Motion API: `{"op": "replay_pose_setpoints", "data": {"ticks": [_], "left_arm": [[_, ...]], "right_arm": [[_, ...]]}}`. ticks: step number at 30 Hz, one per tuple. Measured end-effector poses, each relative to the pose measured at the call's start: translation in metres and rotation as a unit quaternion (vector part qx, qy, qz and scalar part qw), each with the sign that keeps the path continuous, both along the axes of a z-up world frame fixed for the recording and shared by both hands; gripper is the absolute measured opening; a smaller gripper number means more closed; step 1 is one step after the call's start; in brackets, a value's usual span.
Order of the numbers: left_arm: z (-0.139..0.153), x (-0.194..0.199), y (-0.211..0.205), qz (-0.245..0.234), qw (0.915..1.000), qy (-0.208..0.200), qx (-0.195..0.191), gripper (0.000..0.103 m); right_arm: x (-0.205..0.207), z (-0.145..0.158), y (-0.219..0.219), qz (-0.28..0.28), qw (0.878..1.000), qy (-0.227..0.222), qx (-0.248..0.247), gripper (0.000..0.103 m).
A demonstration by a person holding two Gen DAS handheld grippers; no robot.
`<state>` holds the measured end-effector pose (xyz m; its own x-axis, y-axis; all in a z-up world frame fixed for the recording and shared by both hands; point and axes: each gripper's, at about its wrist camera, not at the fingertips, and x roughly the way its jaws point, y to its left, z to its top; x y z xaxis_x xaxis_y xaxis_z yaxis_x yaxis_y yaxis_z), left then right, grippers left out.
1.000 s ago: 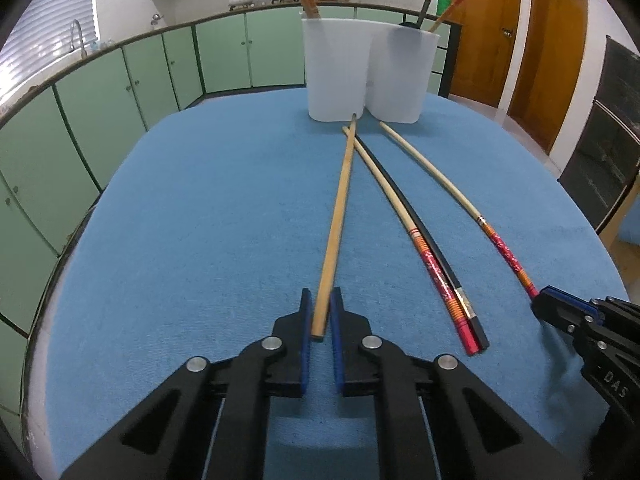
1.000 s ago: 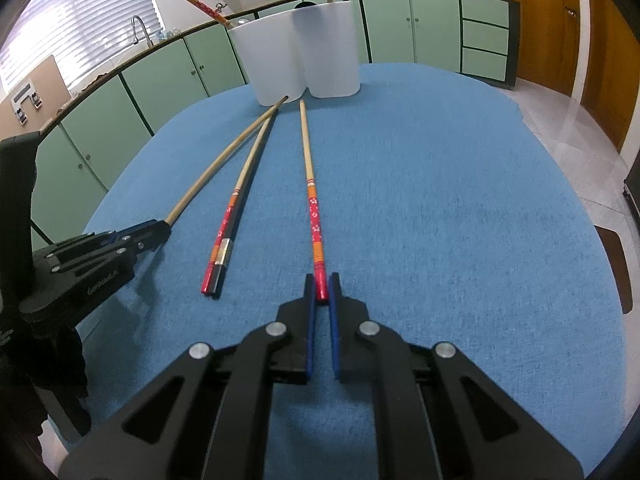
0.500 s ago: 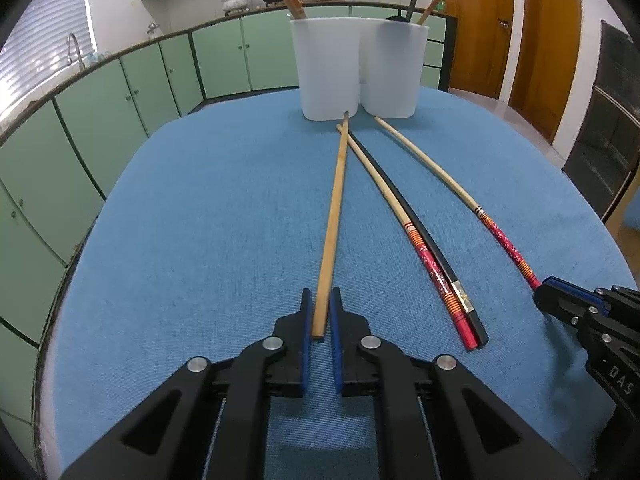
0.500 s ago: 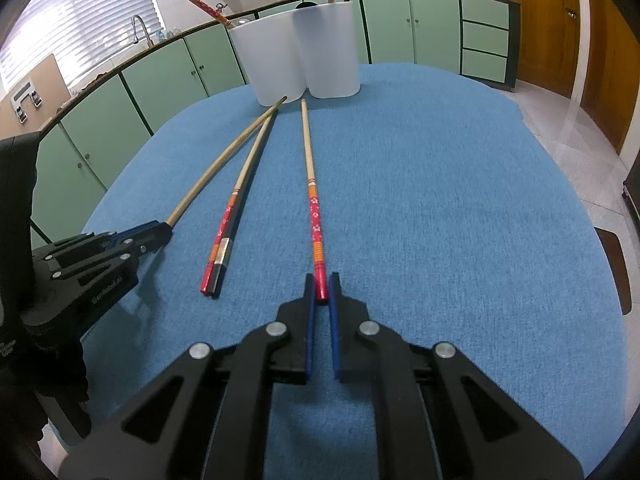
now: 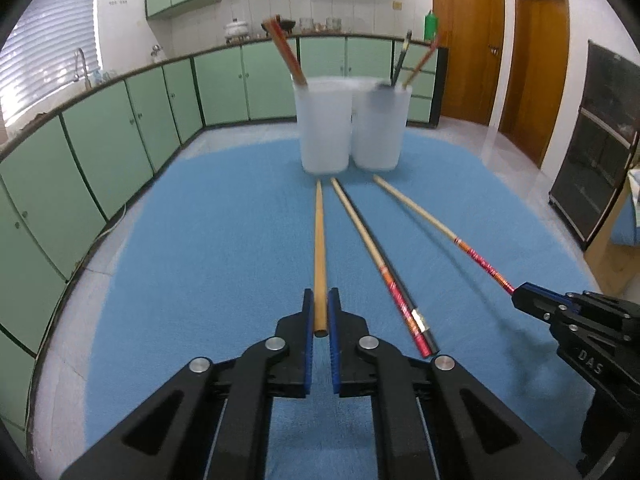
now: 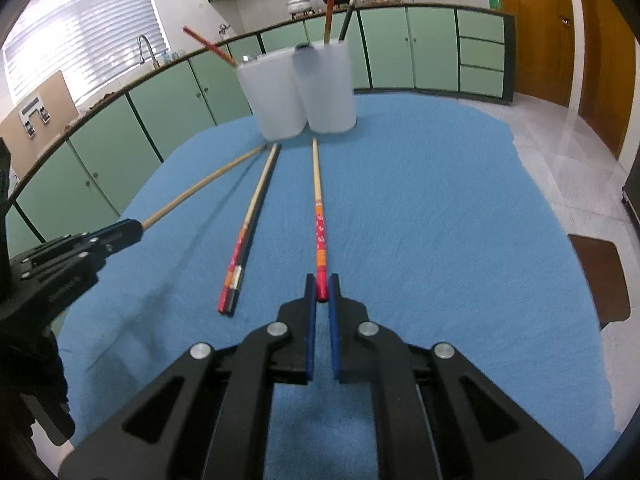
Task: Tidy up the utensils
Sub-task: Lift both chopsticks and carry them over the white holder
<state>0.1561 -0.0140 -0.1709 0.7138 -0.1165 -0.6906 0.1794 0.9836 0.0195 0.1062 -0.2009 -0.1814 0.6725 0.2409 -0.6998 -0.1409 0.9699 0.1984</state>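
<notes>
Left gripper (image 5: 320, 310) is clamped on the plain wooden chopstick (image 5: 319, 240) at its near end; right gripper (image 6: 322, 294) is clamped on the red-patterned chopstick (image 6: 320, 232) — both sticks are aimed w/ far tips just short of the twin white holder (image 5: 348, 124). Two more chopsticks (image 5: 384, 272) are left on the blue cloth (image 5: 200, 240) btw. them, tips near the holder.

four chopsticks run along the blue tabletop (image 5: 200, 264): one plain wooden chopstick (image 5: 319, 248), one red-ended chopstick (image 6: 320, 236), and a red-and-orange one (image 5: 376, 256) lying tight against a black one (image 5: 412, 304). two white holder cups (image 5: 322, 128) stand side by side, with three more sticks poking out of them. two claws, one (image 5: 319, 312) on the left, one (image 6: 322, 292) on the right.
</notes>
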Motion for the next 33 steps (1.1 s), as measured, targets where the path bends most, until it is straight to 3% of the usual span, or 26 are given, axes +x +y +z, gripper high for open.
{"op": "replay_pose_setpoints", "data": {"ticks": [15,23,33], "left_arm": [[0.096,-0.004,0.008,-0.013,0.9953,-0.093,-0.025,0.007],[0.130,0.003,0.002,-0.027,0.9919,-0.119,-0.034,0.007],[0.159,0.008,-0.009,-0.056,0.9872,-0.144,-0.039,0.007]], "right_arm": [[0.005,0.095,-0.010,0.010,0.995,-0.095,-0.002,0.005],[0.019,0.151,-0.006,0.030,0.990,-0.136,0.001,0.005],[0.043,0.194,-0.005,0.057,0.987,-0.147,-0.003,0.005]]}}
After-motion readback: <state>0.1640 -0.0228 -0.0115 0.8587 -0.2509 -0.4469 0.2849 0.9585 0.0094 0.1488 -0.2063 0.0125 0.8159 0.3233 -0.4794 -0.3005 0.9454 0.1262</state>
